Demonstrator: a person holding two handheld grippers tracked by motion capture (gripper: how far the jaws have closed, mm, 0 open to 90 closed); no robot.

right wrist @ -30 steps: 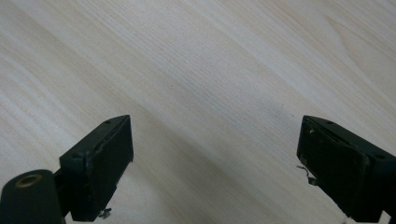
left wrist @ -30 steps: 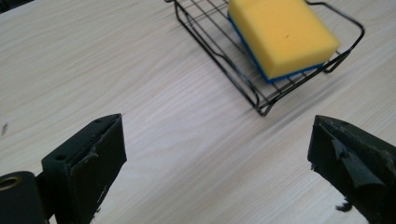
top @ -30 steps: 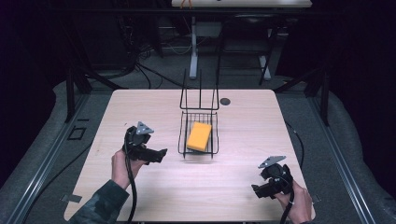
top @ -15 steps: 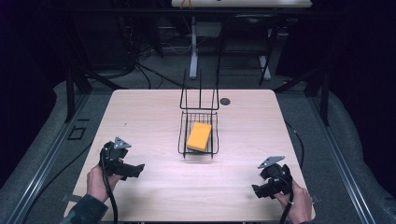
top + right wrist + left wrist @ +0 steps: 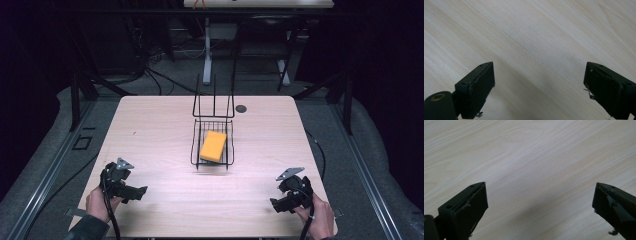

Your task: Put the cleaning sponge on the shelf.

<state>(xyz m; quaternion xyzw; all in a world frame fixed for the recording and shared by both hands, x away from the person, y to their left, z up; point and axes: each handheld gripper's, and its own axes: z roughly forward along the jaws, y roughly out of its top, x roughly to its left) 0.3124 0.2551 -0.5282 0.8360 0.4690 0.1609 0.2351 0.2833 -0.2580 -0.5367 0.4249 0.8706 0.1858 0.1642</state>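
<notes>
Nearest us, at about 7 o'clock on the table (image 5: 165, 125), we find the left gripper (image 5: 139, 190) in a hand at the front edge. In its own view the jaws stand wide with only bare wood between them; they have just been opening, and they carry nothing. We judge this a parked, released posture, set well apart from the work.

At about 5 o'clock the right gripper (image 5: 278, 204) sits likewise at the front edge, its jaws also wide over bare table in its own view, holding nothing. Both tools point inward toward the middle, which we read as readiness rather than action.

Farther off, near the table's centre and a little toward 12 o'clock, stands the black wire basket (image 5: 196, 150), its tall handle raised on the far side. The orange sponge (image 5: 213, 146) lies flat inside it, slightly askew. We judge it deposited.

Beyond, toward 1 o'clock, there is a small dark round spot (image 5: 241, 108).
</notes>
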